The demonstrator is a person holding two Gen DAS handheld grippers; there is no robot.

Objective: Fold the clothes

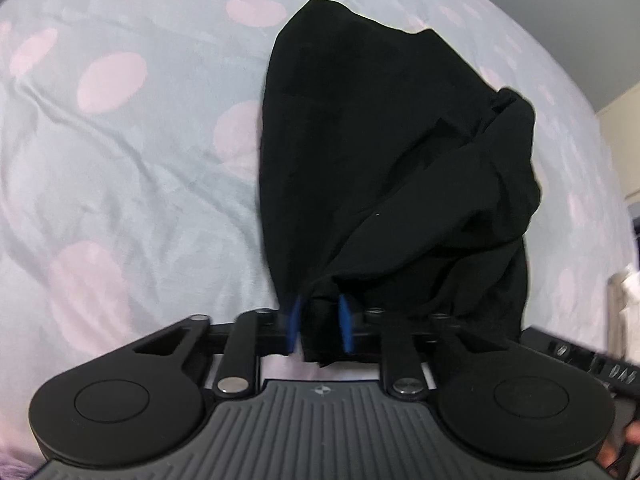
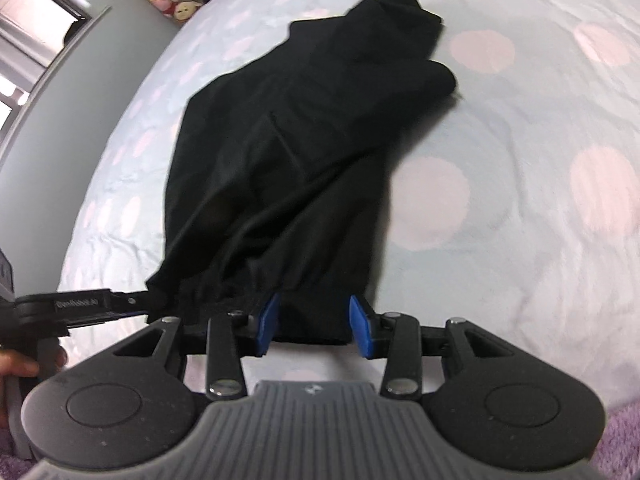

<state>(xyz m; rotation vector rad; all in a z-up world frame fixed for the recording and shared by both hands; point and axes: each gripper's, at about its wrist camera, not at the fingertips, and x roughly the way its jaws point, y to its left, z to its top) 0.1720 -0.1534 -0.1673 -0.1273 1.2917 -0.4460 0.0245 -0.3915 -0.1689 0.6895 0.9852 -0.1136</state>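
Small white lettering on side of left gripper (image 2: 80,303), seen at left edge of right wrist view: too blurred to read for certain. Small pale emblem, no letters, on grey ribbed housing (image 2: 310,390) of right gripper; same emblem on left gripper's housing (image 1: 321,390). Nothing else legible.

A bed sheet (image 1: 120,184) — pale blue with pink dots — carries a black garment (image 1: 380,152), seemingly trousers.
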